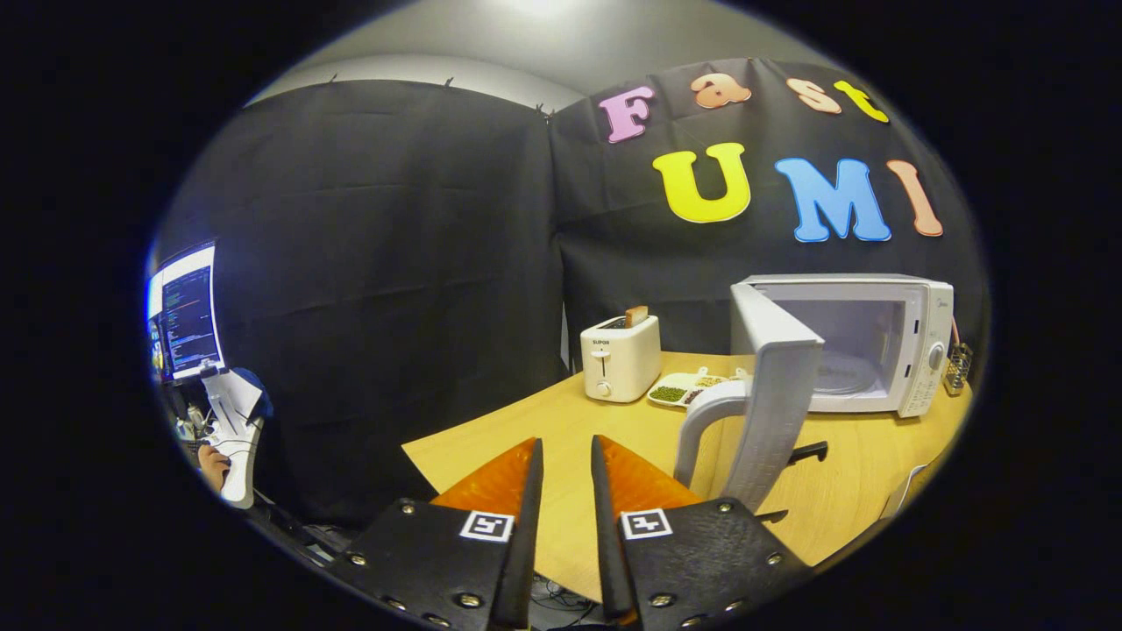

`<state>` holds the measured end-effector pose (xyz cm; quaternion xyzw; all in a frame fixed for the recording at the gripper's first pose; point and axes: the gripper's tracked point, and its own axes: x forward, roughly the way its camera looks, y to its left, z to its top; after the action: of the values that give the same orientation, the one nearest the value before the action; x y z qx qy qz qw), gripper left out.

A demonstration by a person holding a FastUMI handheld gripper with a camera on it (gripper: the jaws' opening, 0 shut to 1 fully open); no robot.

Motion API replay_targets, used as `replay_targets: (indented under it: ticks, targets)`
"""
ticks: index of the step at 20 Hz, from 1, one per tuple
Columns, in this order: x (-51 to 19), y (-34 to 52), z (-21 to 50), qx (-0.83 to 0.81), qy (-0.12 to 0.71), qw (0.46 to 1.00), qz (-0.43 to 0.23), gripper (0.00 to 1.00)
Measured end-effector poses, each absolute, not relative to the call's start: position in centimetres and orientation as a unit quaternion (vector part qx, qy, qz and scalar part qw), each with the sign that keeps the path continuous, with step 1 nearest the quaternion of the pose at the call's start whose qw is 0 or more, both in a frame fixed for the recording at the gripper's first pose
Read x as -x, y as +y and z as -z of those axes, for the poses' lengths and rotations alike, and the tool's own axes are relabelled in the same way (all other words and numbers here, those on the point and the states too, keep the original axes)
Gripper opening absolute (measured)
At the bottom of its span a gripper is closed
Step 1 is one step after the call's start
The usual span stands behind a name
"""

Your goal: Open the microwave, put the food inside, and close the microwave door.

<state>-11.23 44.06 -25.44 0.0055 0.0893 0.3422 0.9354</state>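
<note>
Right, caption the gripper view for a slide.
Empty gripper hovers before the open microwave; food tray waits beside the toaster.

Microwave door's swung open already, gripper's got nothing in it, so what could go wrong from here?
1. The open microwave door juts out between the gripper and the plate of food; reaching past could knock its handle.
2. The plate lies close beside the toaster, leaving little room for the narrowly parted fingers.

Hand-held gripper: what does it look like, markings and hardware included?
The hand-held gripper has two tapering fingers narrowing to thin edges, with a narrow gap between them and nothing in it. Each is mounted on a dark, textured plate fastened with metal screws and carrying a square black-and-white marker tag.
</note>
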Motion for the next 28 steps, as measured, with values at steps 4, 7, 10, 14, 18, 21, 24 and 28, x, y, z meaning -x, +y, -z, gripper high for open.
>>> replay_targets:
  ticks: [4,7,10,14,18,21,24,28]
  targets:
    - [12.2,38.9,21.7,-0.018,0.046,0.947,-0.317,0.72]
    - [12.3,33.5,18.9,-0.035,0.016,0.96,-0.277,0.95]
    - [11.3,26.2,16.7,-0.036,-0.012,0.977,-0.209,0.98]
    - [9.4,16.3,15.6,-0.044,-0.024,0.993,-0.111,0.98]
    - [8.4,8.2,16.5,-0.048,-0.022,0.998,-0.032,0.98]
    - [8.2,4.8,19.4,-0.062,0.003,0.998,-0.004,0.98]
    - [8.0,2.5,22.2,-0.079,0.025,0.996,0.015,0.98]
    - [6.7,1.6,26.5,-0.105,0.072,0.992,0.02,0.98]
